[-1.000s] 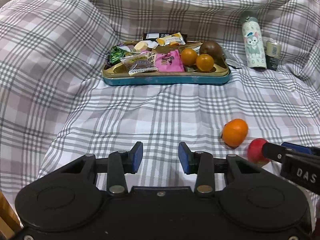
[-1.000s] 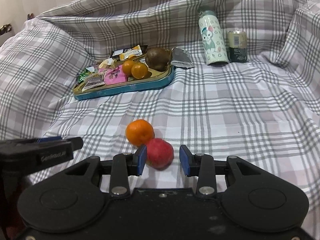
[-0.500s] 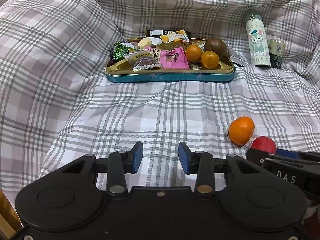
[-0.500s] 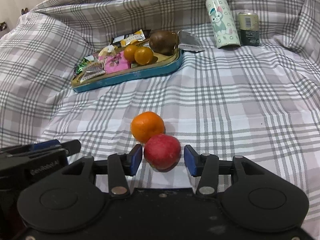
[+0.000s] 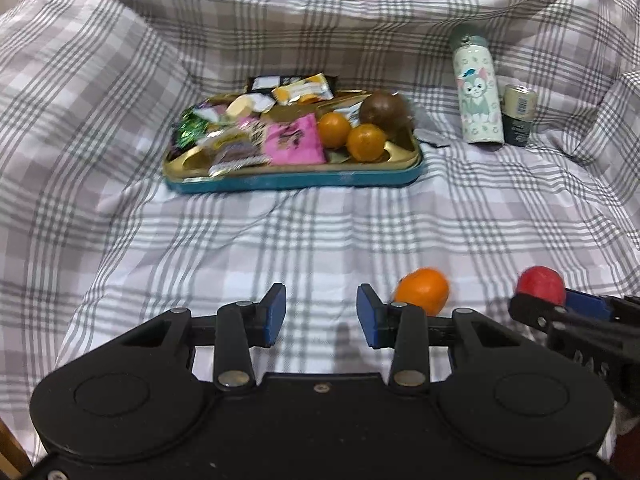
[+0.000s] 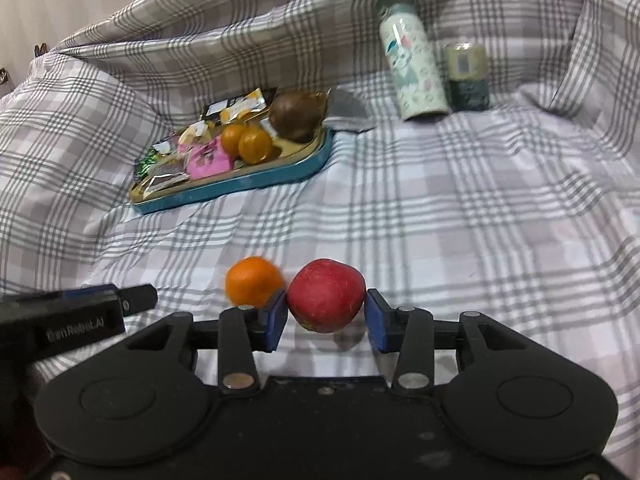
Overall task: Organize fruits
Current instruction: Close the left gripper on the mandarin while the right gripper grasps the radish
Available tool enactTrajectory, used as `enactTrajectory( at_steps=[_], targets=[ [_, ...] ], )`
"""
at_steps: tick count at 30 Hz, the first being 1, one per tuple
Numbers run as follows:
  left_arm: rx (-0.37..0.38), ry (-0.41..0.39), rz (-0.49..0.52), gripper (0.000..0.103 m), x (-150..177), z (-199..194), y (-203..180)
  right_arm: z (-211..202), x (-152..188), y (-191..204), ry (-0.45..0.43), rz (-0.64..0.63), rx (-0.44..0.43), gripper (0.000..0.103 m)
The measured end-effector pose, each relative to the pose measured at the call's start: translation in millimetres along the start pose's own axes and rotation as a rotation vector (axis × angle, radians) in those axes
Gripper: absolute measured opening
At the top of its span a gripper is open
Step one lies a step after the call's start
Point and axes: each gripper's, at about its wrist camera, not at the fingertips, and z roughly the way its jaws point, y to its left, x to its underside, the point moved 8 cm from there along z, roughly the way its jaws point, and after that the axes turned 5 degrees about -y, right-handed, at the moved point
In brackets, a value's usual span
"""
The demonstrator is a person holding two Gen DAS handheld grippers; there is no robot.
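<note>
A red apple [image 6: 326, 294] sits between the blue pads of my right gripper [image 6: 326, 312]. Its jaws are closing, and both pads lie against the apple's sides. In the left wrist view the same apple [image 5: 540, 284] shows at the tip of the right gripper [image 5: 560, 308], at the right edge. A loose orange [image 6: 254, 282] lies on the checked sheet just left of the apple. My left gripper [image 5: 322, 312] is open with only sheet between its fingers, and the orange [image 5: 422, 290] is just beyond its right finger. The teal tray [image 5: 296, 180] at the back holds two small oranges [image 5: 366, 142], a brown fruit [image 5: 382, 112] and snack packets.
A cartoon-print bottle [image 5: 478, 96] and a small can [image 5: 518, 116] stand right of the tray. A grey foil packet [image 6: 348, 110] lies by the tray's far corner. The checked sheet [image 5: 320, 232] rises in folds at the left, back and right.
The right gripper's jaws widened, then closed in on the apple, which now stands apart from the loose orange. The left gripper has shifted, so the orange now sits close to its right finger.
</note>
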Motion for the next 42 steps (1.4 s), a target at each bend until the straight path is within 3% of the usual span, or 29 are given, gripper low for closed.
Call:
enactTrajectory(
  at_steps=[6, 16, 21, 27, 34, 42],
  targets=[
    [0.024, 0.032, -0.009, 0.048, -7, 19, -17, -9, -6, -27, -0.068, -0.101, 0.071, 0.044],
    [0.016, 0.029, 0.013, 0.047, -4, 28, -33, -4, 1, -52, -0.074, -0.047, 0.100, 0.044],
    [0.102, 0.031, 0.060, 0.048, 4, 14, -52, -3, -1, -53, -0.076, -0.019, 0.100, 0.044],
    [0.151, 0.042, 0.082, 0.048, 17, 7, -64, -6, -1, -53, -0.088, -0.003, 0.104, 0.044],
    [0.192, 0.050, 0.104, 0.049, 28, 4, -71, -8, -3, -60, -0.093, 0.035, 0.111, 0.044],
    [0.178, 0.065, 0.118, 0.053, 33, 18, -80, -8, -3, -58, -0.094, 0.033, 0.104, 0.044]
  ],
)
